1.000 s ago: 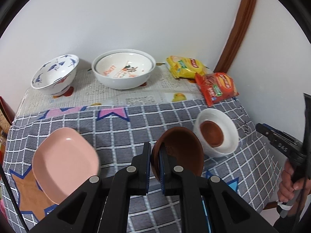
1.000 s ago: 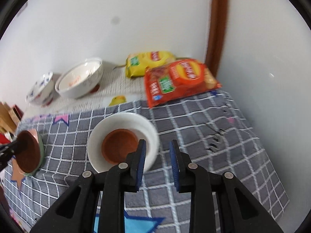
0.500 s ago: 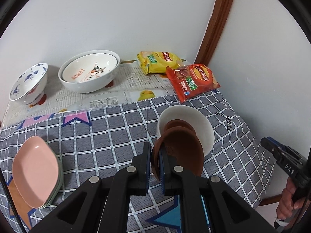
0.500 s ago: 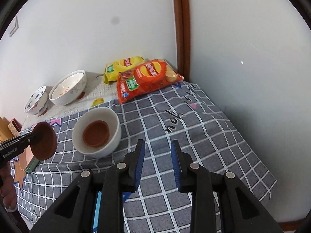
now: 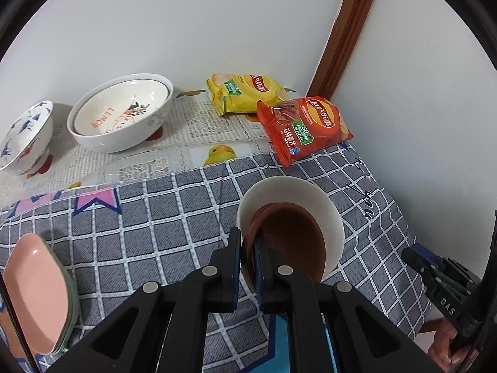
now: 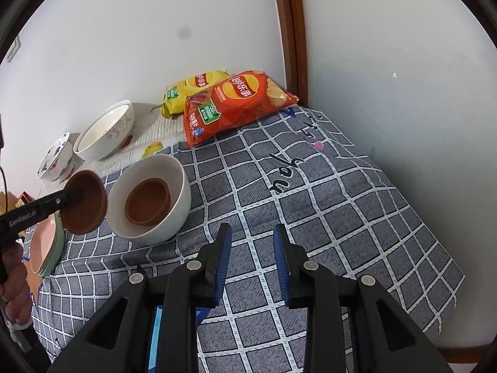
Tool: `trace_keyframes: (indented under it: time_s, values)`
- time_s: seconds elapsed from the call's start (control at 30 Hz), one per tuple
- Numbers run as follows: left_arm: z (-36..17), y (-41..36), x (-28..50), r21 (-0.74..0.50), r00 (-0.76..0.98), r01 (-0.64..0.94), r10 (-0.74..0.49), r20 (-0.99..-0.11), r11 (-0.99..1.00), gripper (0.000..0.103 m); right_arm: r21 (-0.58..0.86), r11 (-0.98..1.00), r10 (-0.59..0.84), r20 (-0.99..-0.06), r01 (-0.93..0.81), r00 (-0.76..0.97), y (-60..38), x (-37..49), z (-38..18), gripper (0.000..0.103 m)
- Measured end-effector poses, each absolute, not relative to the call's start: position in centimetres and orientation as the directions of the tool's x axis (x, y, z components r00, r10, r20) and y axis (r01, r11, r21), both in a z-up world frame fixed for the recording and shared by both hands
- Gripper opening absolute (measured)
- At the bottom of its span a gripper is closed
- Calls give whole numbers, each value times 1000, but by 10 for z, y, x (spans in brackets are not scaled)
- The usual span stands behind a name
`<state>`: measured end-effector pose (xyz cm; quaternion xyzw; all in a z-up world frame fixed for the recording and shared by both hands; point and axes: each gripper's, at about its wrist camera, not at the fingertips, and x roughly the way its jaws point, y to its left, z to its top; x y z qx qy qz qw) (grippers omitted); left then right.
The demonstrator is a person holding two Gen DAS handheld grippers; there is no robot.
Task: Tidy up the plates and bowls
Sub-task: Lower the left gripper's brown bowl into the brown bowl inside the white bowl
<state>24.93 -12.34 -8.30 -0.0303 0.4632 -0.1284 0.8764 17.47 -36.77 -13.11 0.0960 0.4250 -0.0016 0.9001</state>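
Brown dish, pinched by its rim in the closed left tool, hangs tilted beside the rim of the white bowl on the desk, where another brown dish lies. Right tool hovers nearby, jaws apart and empty. Pink plates sit stacked further left.

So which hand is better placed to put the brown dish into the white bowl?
The left. The left gripper is already shut on the brown dish, beside the white bowl, which holds another brown dish. The right gripper is open, empty, over bare cloth.
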Motion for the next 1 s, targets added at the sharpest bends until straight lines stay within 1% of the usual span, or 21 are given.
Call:
trace_keyframes:
  time_s: [0.4, 1.0]
  values:
    - [-99, -134, 270, -179, 514, 205, -261, -817, 962, 8, 183, 978, 76, -772, 106, 631, -372, 180, -139, 28]
    - [-122, -147, 286, -170, 490, 223, -261, -832, 960, 8, 195, 978, 114, -791, 71, 601, -353, 186, -154, 27]
